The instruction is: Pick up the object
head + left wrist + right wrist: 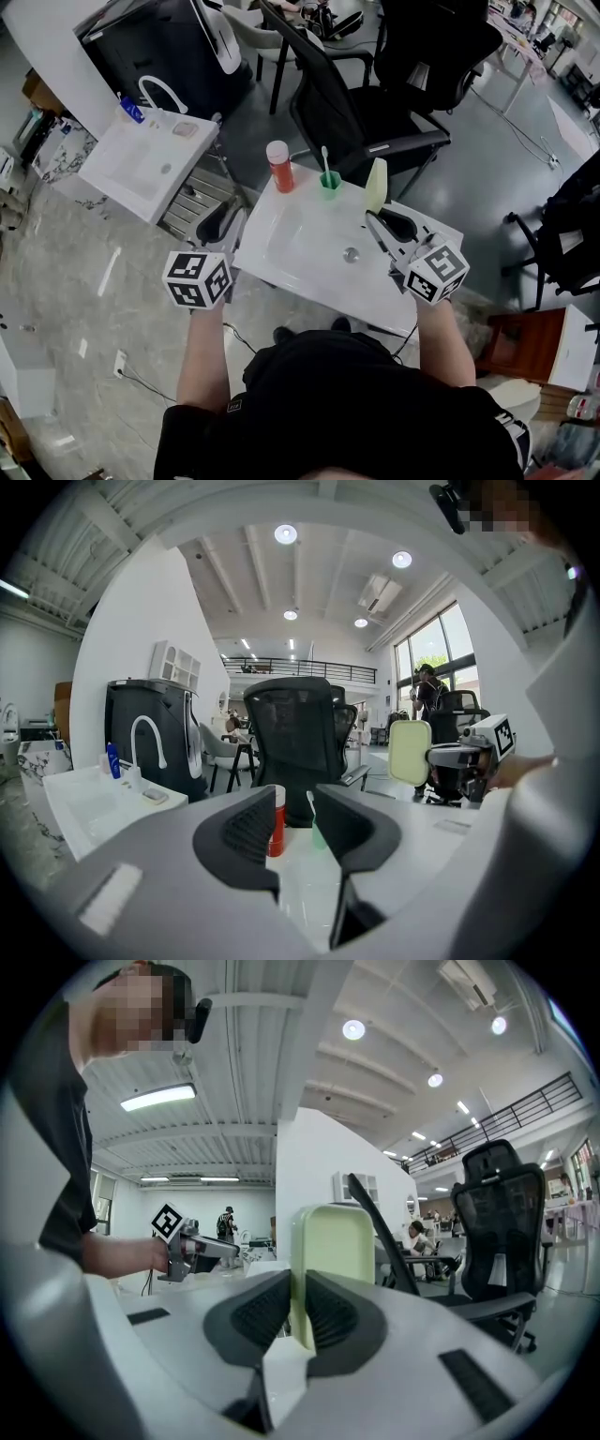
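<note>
Right gripper (373, 217) clamped on the pale green object (376, 185); left gripper (223, 214) empty.

In the right gripper view, the jaws of the right gripper (298, 1312) are seen closed on the lower edge of the pale green object (333, 1246), a flat panel with rounded corners that is held upright. In the head view, the object is located over the rear right part of the white basin (300, 239). In the left gripper view, it (410, 752) is seen raised clear of the basin top. The jaws of the left gripper (295, 822) are held apart with nothing gripped; the gripper is positioned at the basin's left edge. A red bottle (280, 167) and a green cup (329, 181) containing a toothbrush (325, 156) are placed upright along the rear rim, near each other but apart. A black chair (375, 122) is located behind the basin.
</note>
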### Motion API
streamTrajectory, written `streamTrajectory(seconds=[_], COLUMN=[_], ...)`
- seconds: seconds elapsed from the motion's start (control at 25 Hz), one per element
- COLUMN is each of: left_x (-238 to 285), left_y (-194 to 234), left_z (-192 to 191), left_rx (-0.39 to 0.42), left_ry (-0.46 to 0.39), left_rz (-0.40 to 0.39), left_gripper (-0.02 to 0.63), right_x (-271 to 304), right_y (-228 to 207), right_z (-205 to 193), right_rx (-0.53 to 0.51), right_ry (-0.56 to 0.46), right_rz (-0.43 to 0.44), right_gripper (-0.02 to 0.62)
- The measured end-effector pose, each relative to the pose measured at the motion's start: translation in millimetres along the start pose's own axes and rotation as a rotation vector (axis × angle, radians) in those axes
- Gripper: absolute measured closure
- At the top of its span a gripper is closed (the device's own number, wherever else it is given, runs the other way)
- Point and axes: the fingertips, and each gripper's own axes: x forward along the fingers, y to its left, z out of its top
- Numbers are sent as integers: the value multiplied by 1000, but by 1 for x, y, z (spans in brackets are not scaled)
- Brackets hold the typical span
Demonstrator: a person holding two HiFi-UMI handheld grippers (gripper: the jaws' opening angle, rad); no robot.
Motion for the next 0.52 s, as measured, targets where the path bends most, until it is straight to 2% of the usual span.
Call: streamTrajectory(seconds=[0.52], left_x=[-1], left_y=[12], left_z=[-8], left_rx=[-15], left_ry=[0], left_rz=[-1], left_gripper=[473], right_x=[14], right_y=[12], right_z=[4], right_rx=[3], right_ry=[-5], right_rz=[28], right_gripper=[537])
